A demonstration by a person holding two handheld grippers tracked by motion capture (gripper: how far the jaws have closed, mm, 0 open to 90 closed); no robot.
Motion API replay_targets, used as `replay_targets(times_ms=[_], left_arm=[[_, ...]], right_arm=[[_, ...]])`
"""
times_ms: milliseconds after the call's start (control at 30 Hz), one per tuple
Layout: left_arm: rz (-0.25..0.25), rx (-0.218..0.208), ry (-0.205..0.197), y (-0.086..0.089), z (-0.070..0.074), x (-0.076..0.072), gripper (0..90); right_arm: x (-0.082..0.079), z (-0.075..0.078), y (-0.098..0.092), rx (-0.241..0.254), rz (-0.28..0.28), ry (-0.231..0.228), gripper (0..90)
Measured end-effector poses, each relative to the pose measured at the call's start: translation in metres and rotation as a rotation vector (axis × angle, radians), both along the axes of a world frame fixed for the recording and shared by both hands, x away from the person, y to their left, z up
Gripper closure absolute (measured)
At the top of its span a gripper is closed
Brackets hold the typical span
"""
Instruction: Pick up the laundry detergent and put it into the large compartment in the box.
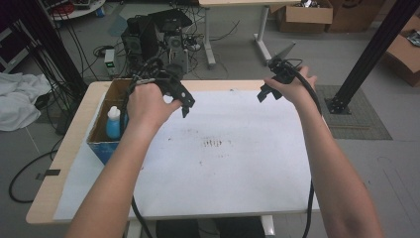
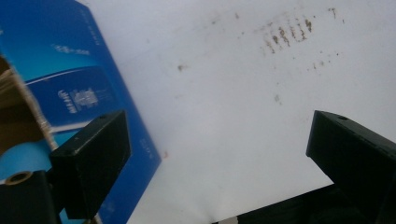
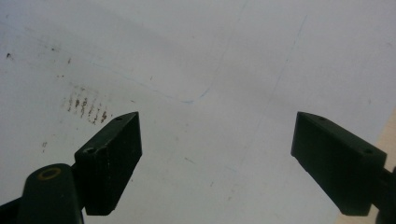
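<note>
Blue box [image 1: 101, 144] holding a bottle [image 1: 113, 122] sits beside the left gripper [image 1: 186, 104]; both grippers gape wide, empty, right gripper [image 1: 265, 92] over white sheet [image 1: 228, 163].

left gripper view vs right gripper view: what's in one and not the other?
Left gripper view alone: the printed side of the blue cardboard box, with its brown inner wall at the frame's left edge, close beside the open left gripper.

Right gripper view alone: a faint blue pen line curving across the sheet, and a strip of the light wooden tabletop at the right edge, past the open right gripper.

Both: the white paper sheet covering the table, the cluster of short brown smudge marks on it, and a wide-apart pair of black jaws holding nothing.
</note>
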State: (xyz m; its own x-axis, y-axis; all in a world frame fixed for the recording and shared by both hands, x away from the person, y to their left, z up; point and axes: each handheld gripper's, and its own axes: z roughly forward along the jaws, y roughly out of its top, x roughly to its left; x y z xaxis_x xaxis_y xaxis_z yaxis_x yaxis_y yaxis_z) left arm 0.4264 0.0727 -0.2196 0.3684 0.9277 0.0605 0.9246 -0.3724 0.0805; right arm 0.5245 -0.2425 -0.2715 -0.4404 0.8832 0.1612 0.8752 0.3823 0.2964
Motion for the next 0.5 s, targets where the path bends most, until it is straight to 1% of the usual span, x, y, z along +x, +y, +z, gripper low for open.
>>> replay_targets(times_ms=[67,167,233,367,500], left_arm=[[-0.014,0.008,0.010,-0.007,-0.005,0.001,6.4],[-0.027,0.018,0.010,-0.015,-0.010,0.001,6.1],[-0.034,0.017,0.011,-0.018,-0.013,0.002,6.1],[-0.042,0.019,0.015,-0.023,-0.015,0.003,5.8],[-0.048,0.014,0.015,-0.026,-0.016,0.003,5.8]], right_arm=[[0.000,0.000,0.000,0.003,-0.002,0.001,16.5],[0.000,0.000,-0.001,0.000,0.005,-0.001,16.5],[0.001,-0.001,-0.002,0.002,0.005,0.001,16.5],[0.001,-0.001,-0.003,0.002,-0.003,0.009,16.5],[0.000,-0.001,-0.005,0.000,-0.006,0.004,16.5]])
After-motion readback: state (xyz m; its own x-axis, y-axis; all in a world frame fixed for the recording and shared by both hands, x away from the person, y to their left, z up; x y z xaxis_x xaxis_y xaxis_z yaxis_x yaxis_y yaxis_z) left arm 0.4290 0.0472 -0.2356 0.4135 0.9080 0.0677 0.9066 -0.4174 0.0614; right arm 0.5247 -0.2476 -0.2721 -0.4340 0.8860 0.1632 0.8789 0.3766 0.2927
